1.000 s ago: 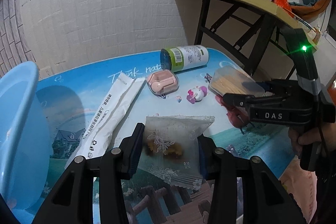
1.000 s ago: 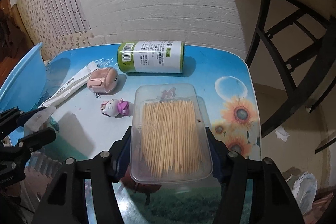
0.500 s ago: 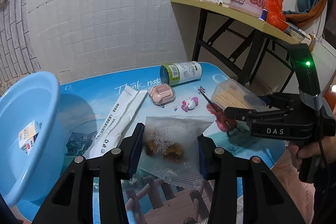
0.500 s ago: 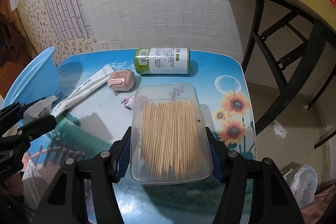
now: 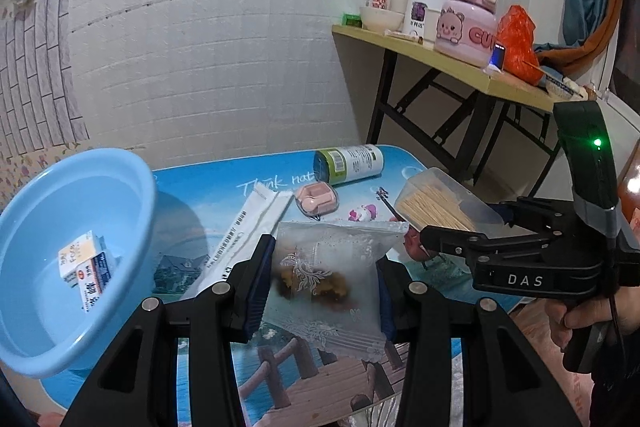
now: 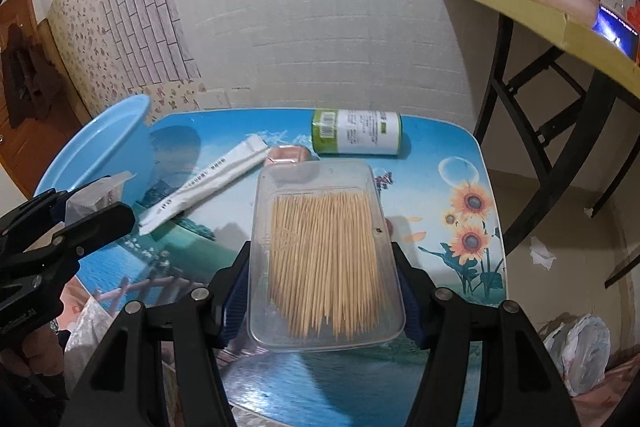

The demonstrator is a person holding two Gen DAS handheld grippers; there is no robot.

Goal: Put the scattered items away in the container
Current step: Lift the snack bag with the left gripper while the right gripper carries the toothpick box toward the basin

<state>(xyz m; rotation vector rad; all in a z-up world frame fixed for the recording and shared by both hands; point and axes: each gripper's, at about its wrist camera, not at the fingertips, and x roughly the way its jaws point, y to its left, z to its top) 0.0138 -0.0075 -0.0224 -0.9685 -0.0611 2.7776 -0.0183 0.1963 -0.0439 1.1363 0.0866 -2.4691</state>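
Note:
My left gripper [image 5: 320, 287] is shut on a clear snack packet [image 5: 332, 279] with brown pieces inside, held above the picture-printed table [image 5: 224, 179]. My right gripper [image 6: 320, 291] is shut on a clear toothpick box [image 6: 324, 259], also lifted off the table; the toothpick box [image 5: 440, 205] shows at the right of the left wrist view. A light blue basin [image 5: 72, 227] stands at the table's left with a small white carton [image 5: 86, 267] in it. On the table lie a long white sachet [image 5: 248, 227], a pink case [image 5: 316, 197], a small pink toy [image 5: 362, 213] and a green-capped bottle [image 5: 348, 163] on its side.
A folding table [image 5: 448, 67] at the back right carries a pink pot, cups and a bowl. Its black legs [image 6: 540, 115] stand just right of the low table. A white tiled wall runs behind. Plastic bags [image 6: 580, 351] lie on the floor at the right.
Both grippers have risen and drawn back with their loads. The view has widened, so the blue basin and its carton now show fully at the left.

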